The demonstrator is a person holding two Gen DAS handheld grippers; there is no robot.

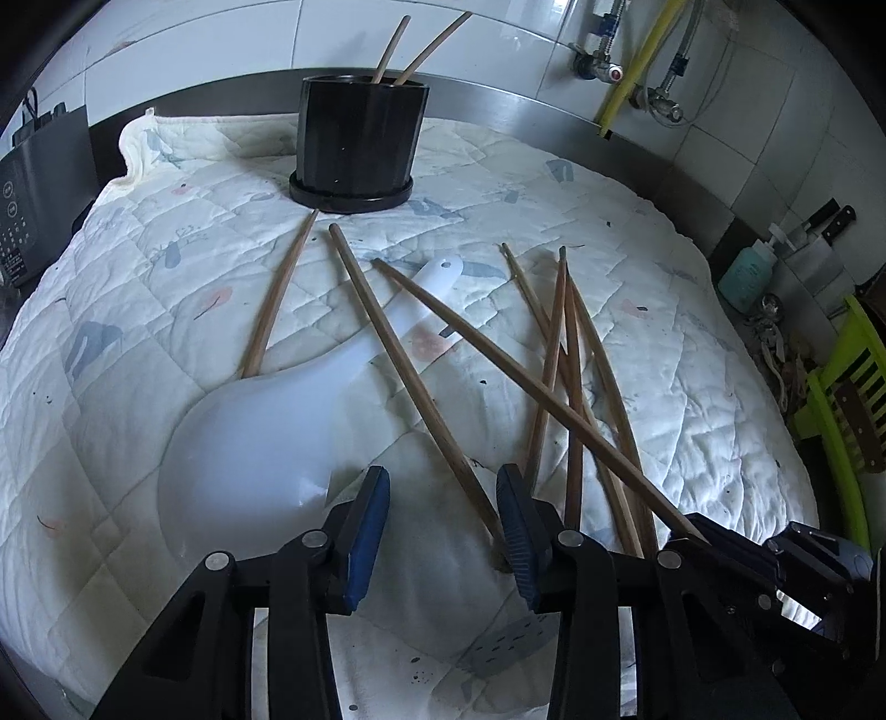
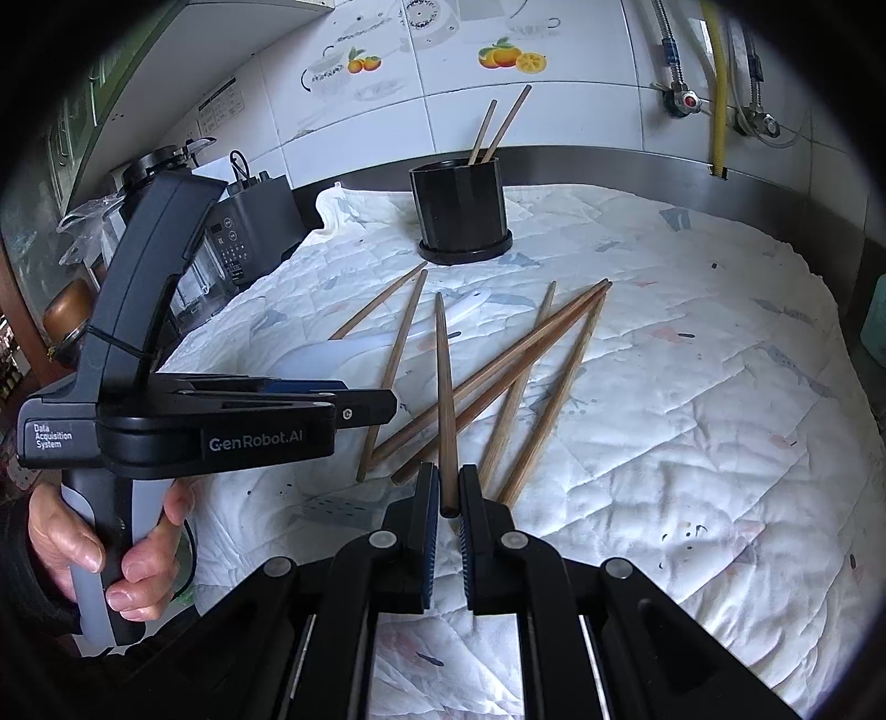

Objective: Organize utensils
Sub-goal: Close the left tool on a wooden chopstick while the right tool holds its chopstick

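Holder: I see the black holder [image 1: 357,141] upright on its saucer, on the quilted cloth [image 1: 692,387] over the worktop, by the steel back edge.
Holder contents: two chopsticks [image 1: 426,49] stand inside it, leaning toward the tiled wall.
Loose chopsticks: in front of the holder several lie crossed on the cloth [image 2: 526,382]; one [image 1: 279,293] points almost at the saucer.
Spoon: a white spoon [image 1: 266,443] lies in front of the holder, handle toward it, one chopstick across it.
Right gripper: my right gripper [image 2: 449,493] is clamped on one chopstick [image 2: 444,387], whose tip aims toward the holder.
Left gripper: my left gripper [image 1: 443,498] has its jaws apart; a chopstick's end [image 1: 426,404] lies between them, but I cannot tell whether either pad touches it.
Hand: a hand [image 2: 99,548] grips the left handle, well short of the holder.
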